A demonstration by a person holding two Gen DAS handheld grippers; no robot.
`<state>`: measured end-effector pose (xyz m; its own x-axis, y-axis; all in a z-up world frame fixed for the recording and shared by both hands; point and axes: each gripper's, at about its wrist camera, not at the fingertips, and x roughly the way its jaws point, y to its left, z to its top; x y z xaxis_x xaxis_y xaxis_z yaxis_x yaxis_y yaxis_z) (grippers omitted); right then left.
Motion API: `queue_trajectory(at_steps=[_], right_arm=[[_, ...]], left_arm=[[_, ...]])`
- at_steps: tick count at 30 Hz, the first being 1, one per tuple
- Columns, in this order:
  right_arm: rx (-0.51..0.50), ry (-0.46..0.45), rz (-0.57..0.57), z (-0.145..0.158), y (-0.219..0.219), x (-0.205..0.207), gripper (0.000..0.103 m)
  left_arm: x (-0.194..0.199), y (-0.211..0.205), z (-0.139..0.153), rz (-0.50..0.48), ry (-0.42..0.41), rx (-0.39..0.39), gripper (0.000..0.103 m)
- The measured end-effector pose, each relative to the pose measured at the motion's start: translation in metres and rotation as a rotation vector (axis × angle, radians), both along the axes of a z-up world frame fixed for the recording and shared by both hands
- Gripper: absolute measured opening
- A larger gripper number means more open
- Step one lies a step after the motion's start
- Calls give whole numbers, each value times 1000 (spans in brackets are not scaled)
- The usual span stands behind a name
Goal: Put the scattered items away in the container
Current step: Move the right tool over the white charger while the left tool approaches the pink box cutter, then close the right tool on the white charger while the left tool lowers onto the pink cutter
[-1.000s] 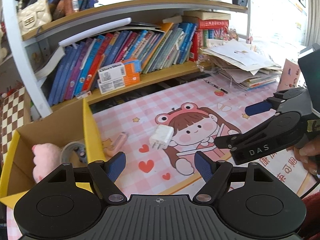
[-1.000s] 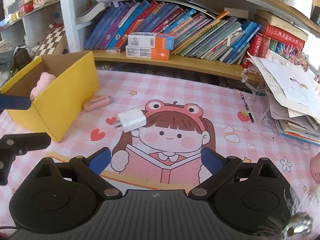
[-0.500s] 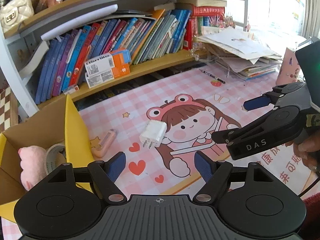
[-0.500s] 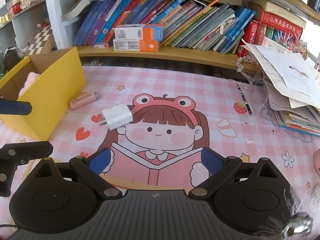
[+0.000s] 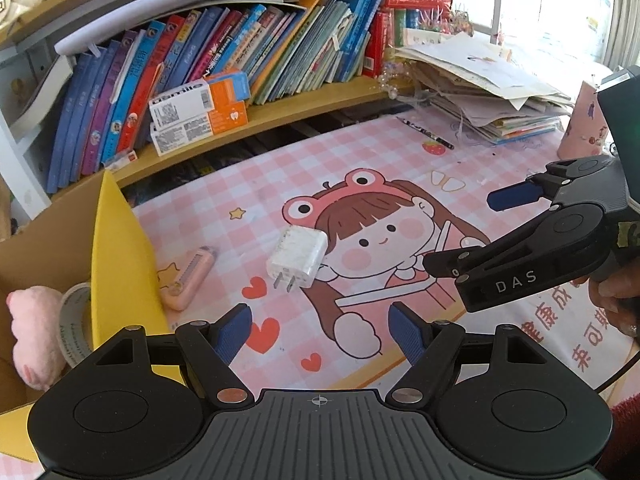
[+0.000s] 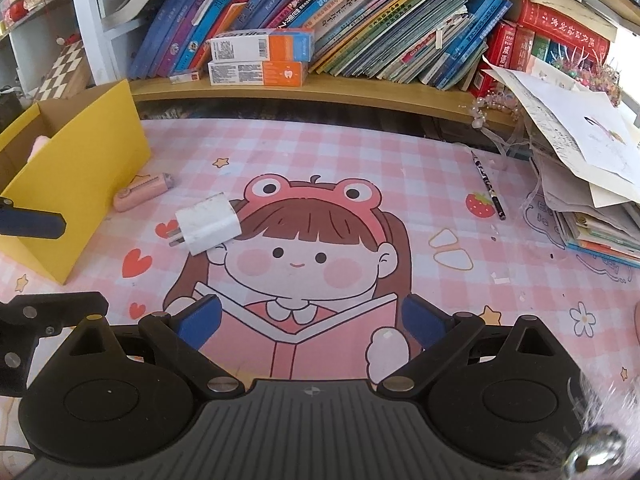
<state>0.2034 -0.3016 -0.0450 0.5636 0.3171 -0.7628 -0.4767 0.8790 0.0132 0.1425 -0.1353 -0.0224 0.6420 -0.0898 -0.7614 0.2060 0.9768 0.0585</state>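
A white plug charger [image 5: 297, 251] [image 6: 208, 223] lies on the pink cartoon mat, prongs toward the near left. A pink box cutter [image 5: 188, 277] [image 6: 143, 191] rests beside the yellow cardboard box [image 5: 120, 256] [image 6: 80, 176]. Inside the box sit a pink plush toy [image 5: 34, 332] and a tape roll [image 5: 74, 328]. My left gripper [image 5: 320, 330] is open and empty, just short of the charger. My right gripper [image 6: 312, 320] is open and empty too, over the mat's book drawing; the left wrist view shows it at the right [image 5: 460, 236].
A low wooden shelf [image 6: 304, 90] of books runs along the back, with two orange-and-white cartons [image 6: 260, 58] on it. A messy paper stack [image 6: 580, 160] fills the right side. A black pencil [image 6: 488, 186] lies on the mat. A hand [image 5: 616, 296] grips the right tool.
Both grippers have moved forward and down toward the mat; the charger, cutter and box now look nearer and larger. Both pairs of jaws stayed open.
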Motion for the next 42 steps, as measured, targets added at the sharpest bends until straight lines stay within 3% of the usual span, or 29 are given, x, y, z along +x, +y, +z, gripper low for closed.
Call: queue_trajectory(at_steps=[12, 23, 28, 32, 39, 42], right_arm=[[10, 6, 52, -7, 17, 19, 95], [22, 47, 191, -27, 46, 40, 93], [36, 57, 252, -36, 61, 47, 90], [46, 45, 304, -42, 75, 52, 87], [73, 20, 377, -49, 92, 58, 79], [80, 12, 407, -51, 97, 57, 70]], left_arm=[[22, 11, -15, 70, -1, -7, 73], [37, 25, -4, 100, -62, 117, 73], [55, 40, -4, 208, -52, 65, 73], [70, 39, -8, 236, -57, 40, 73], [97, 45, -24, 308, -26, 55, 56], [106, 49, -35, 334, 15, 55, 52]])
